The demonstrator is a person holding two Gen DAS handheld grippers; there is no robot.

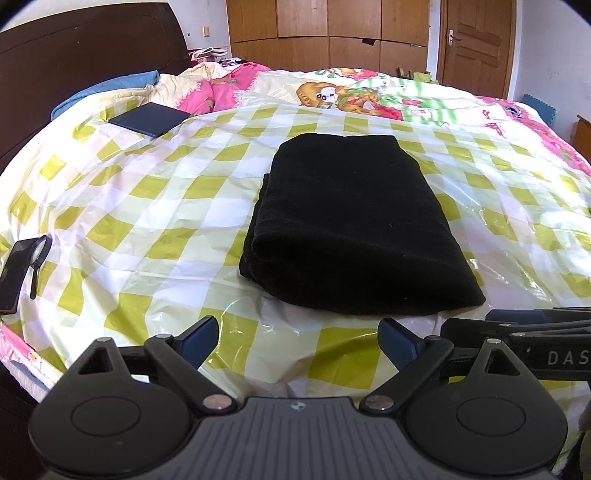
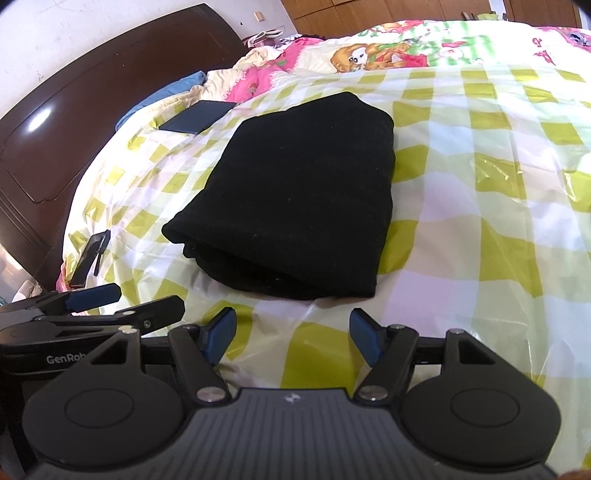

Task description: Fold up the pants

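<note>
The black pants (image 1: pixel 351 225) lie folded into a thick rectangular bundle on the green-and-white checked plastic sheet (image 1: pixel 147 206) that covers the bed. They also show in the right wrist view (image 2: pixel 295 199). My left gripper (image 1: pixel 299 341) is open and empty, just short of the bundle's near edge. My right gripper (image 2: pixel 291 338) is open and empty, also just short of the near edge. The right gripper shows at the right edge of the left wrist view (image 1: pixel 535 328), and the left gripper at the left of the right wrist view (image 2: pixel 103 306).
A dark flat notebook (image 1: pixel 149 119) lies at the back left of the sheet. A phone (image 1: pixel 14 273) with a magnifying glass (image 1: pixel 40 260) on it lies at the left edge. A dark wooden headboard (image 1: pixel 74 55), pink bedding (image 1: pixel 229 85) and wardrobes (image 1: pixel 328 33) stand behind.
</note>
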